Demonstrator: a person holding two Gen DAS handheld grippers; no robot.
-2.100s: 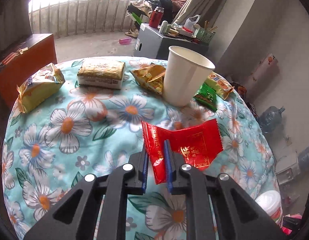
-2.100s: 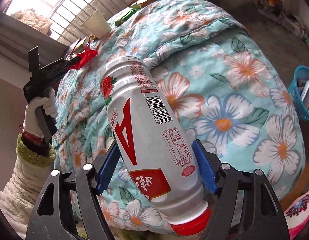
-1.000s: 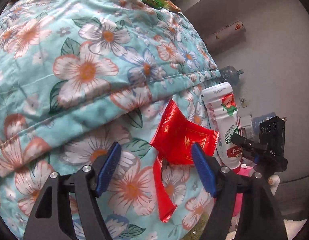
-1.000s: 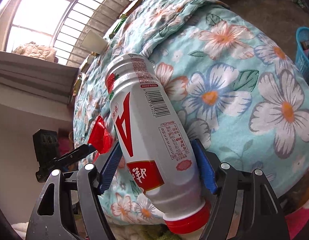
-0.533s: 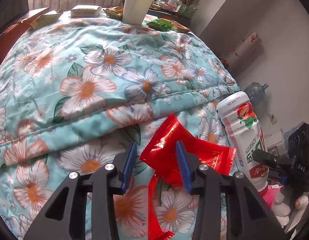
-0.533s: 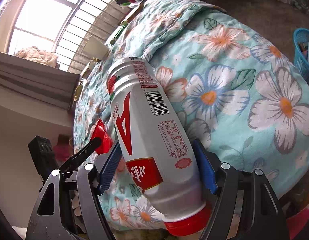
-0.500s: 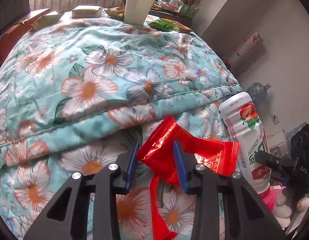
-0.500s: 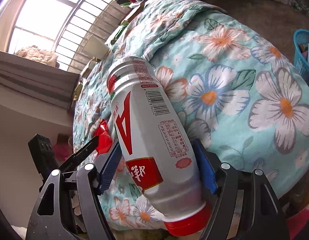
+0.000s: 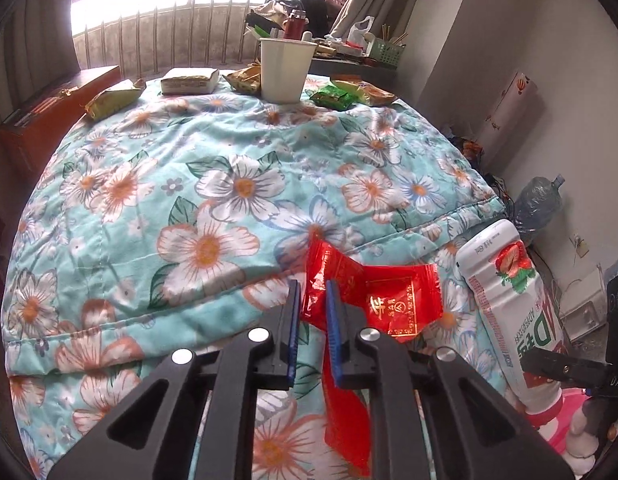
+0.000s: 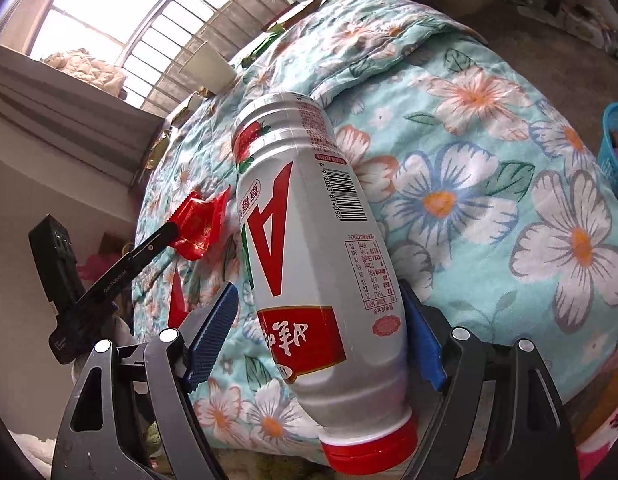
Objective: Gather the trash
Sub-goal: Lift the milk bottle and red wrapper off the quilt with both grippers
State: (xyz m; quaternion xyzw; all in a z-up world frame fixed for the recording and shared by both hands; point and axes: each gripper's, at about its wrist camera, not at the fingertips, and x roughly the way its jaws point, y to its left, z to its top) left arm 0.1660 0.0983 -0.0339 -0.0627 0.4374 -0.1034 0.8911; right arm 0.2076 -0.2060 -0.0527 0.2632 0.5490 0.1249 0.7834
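Observation:
My left gripper (image 9: 312, 292) is shut on a red snack wrapper (image 9: 373, 300) and holds it in front of the near edge of the flowered quilt (image 9: 197, 200). The wrapper also shows in the right wrist view (image 10: 197, 222), pinched by the left gripper's fingers (image 10: 149, 248). My right gripper (image 10: 321, 320) is shut on a white drink bottle (image 10: 309, 264) with a red cap, held upside down beside the quilt (image 10: 489, 160). The bottle also shows at the right of the left wrist view (image 9: 509, 312).
At the quilt's far end stand a white paper cup (image 9: 284, 70), several snack packets (image 9: 113, 98) and a green packet (image 9: 336, 97). A blue basket (image 10: 615, 148) is on the floor at the right. A large water jug (image 9: 537, 204) stands by the wall.
The left gripper opened about a second ago, then shut again on the red wrapper and lifted to face the quilt's top. The right gripper kept the bottle, hardly moving.

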